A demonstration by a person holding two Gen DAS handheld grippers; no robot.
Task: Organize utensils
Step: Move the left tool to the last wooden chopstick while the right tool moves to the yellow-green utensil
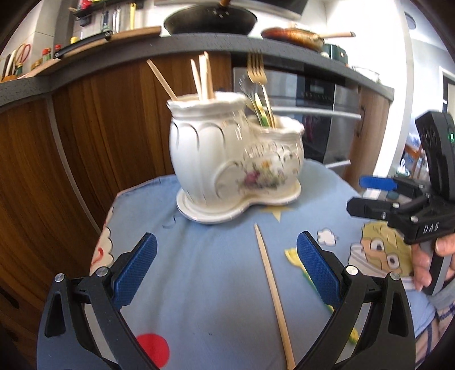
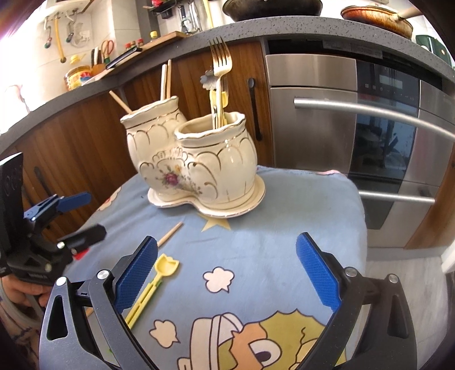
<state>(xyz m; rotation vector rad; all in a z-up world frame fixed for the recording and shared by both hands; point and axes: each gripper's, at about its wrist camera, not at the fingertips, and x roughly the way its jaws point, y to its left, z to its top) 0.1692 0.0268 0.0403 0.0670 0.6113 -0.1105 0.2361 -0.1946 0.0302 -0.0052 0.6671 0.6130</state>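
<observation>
A white ceramic double-pot utensil holder (image 1: 236,159) (image 2: 196,165) stands on its saucer on a blue cartoon cloth. Its taller pot holds wooden chopsticks (image 1: 203,76); the lower pot holds a gold fork (image 2: 220,61) and other cutlery. One loose wooden chopstick (image 1: 273,287) (image 2: 170,234) lies on the cloth between my left gripper's fingers. A yellow plastic utensil (image 2: 150,287) (image 1: 295,256) lies beside my right gripper's left finger. My left gripper (image 1: 227,270) (image 2: 79,213) is open and empty. My right gripper (image 2: 227,270) (image 1: 369,196) is open and empty.
The blue cloth (image 2: 298,207) covers a small table with edges close on all sides. Wooden cabinets (image 1: 99,119) and a steel oven (image 2: 355,128) stand behind, under a grey counter (image 2: 256,27) with pans.
</observation>
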